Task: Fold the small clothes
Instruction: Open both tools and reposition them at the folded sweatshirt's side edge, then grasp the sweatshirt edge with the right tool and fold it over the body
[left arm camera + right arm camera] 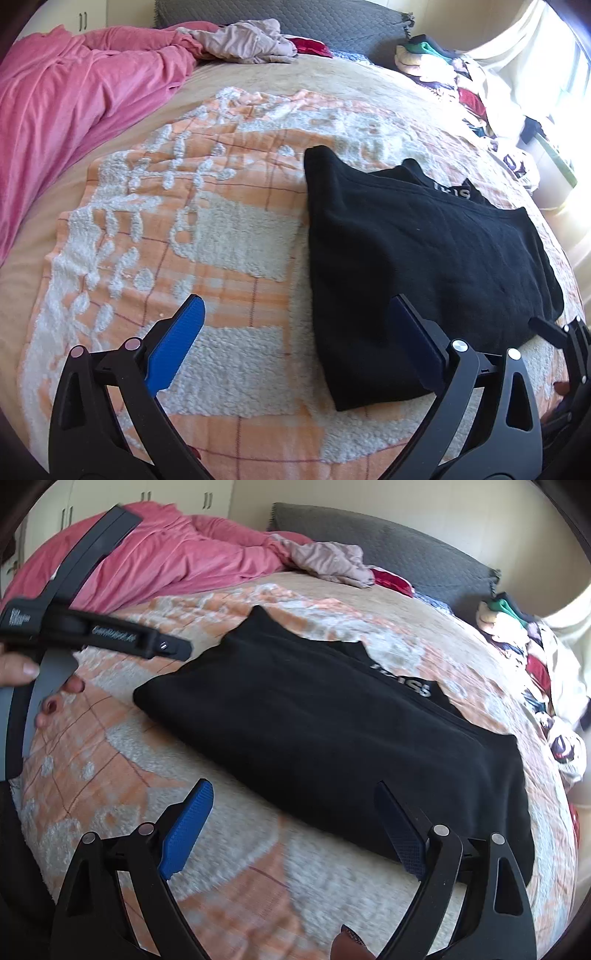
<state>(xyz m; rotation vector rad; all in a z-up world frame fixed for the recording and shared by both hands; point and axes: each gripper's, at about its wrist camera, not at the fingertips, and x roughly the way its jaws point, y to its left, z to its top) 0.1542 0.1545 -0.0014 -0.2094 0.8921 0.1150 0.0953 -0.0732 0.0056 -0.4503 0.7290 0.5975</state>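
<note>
A black garment (417,243) with white lettering near its collar lies folded flat on an orange and white blanket (207,236) on the bed. My left gripper (295,314) is open and empty, above the garment's near left edge, its right finger over the cloth. My right gripper (295,801) is open and empty, above the near edge of the same garment (332,731). The left gripper's body (92,631) and the hand holding it show at the left of the right wrist view.
A pink duvet (70,88) lies bunched at the far left. A beige garment (251,40) and a red one (310,46) lie by the grey pillow (314,18). A heap of mixed clothes (461,81) sits at the bed's far right.
</note>
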